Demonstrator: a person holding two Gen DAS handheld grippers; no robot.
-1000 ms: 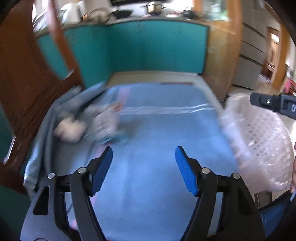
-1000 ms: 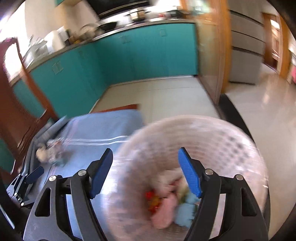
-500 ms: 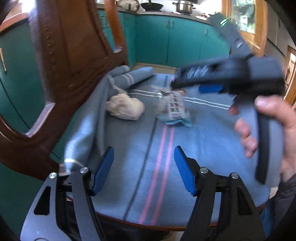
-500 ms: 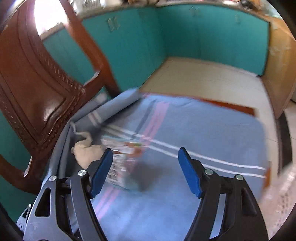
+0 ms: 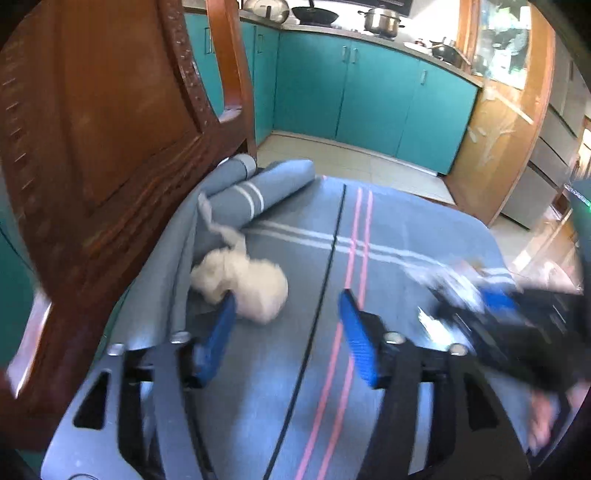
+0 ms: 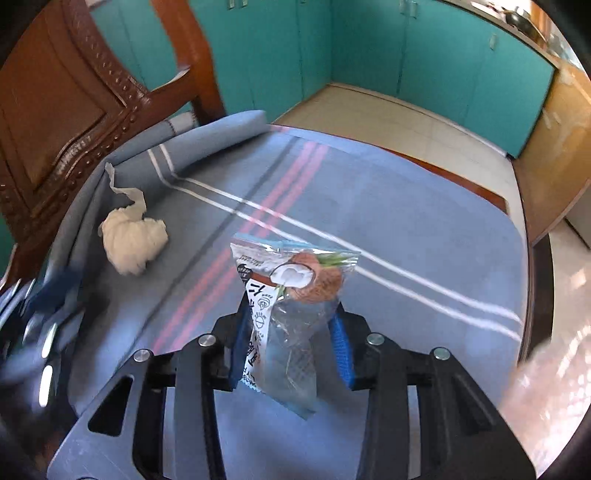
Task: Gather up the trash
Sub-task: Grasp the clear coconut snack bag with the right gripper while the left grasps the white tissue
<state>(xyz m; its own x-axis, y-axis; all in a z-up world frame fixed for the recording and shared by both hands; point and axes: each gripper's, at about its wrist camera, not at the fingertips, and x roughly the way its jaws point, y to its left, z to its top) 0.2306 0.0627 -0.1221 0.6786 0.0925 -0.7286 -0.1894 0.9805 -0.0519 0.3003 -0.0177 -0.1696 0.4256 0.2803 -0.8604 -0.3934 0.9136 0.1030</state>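
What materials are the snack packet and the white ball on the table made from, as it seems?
The snack packet: thin plastic film, glossy, partly clear, creased between the right gripper's closing jaws. The white ball: probably crumpled tissue paper, matte and wrinkled, with a twisted tail.

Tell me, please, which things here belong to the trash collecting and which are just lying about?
Job: snack wrapper between the closing right gripper; crumpled tissue ahead of the open left gripper.

Lying about: striped tablecloth, wooden chair, pots on the counter.
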